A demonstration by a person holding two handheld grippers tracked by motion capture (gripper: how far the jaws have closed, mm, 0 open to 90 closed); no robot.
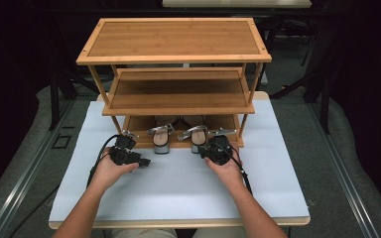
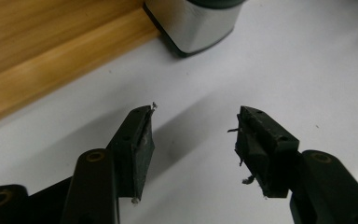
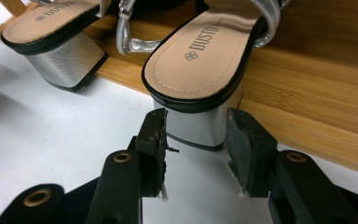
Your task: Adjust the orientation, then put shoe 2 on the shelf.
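Note:
Two silver block-heel sandals sit on the bottom shelf of a bamboo shoe rack, heels hanging over its front edge. My right gripper is at the right sandal. In the right gripper view its pads press both sides of that sandal's silver heel, so the right gripper is shut on it. My left gripper hovers low over the table, just left of the left sandal. It is open and empty, and the left sandal's heel lies ahead of the jaws.
The rack has three shelves and stands at the back of a white table. Its top and middle shelves are bare. The bottom shelf's front edge runs just behind the heels. Bare white tabletop lies between my hands and the near edge.

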